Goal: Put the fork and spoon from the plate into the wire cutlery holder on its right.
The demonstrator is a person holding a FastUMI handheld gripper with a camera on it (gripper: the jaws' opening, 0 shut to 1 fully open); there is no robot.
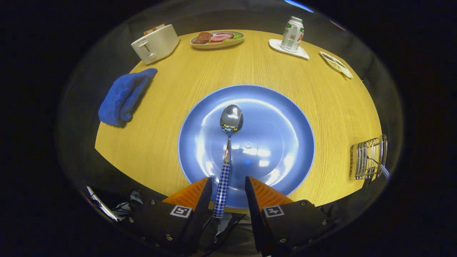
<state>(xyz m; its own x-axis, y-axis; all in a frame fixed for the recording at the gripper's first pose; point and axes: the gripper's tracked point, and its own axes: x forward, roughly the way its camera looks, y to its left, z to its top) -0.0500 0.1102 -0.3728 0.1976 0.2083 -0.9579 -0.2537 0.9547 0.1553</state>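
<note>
Approx. halfway, judging by what's on the plate [285,117]: the spoon [228,142] is the only utensil lying there, bowl toward the plate's centre, checked handle running back toward the near rim. No fork on the plate. The wire cutlery holder [367,157] stands on the counter [332,107] well to the right of the plate, w/ something like a handle poking out at its lower side (prob. the fork, too small to be sure).

Gripper [227,191] is open at a moderate width, fingers either side of the spoon's handle; the handle sits nearer the left finger, maybe touching it, w/ a clear gap to the right one. Not clamped yet.

Left to do: close on the handle, lift the spoon, carry it right, drop it into the holder.
</note>
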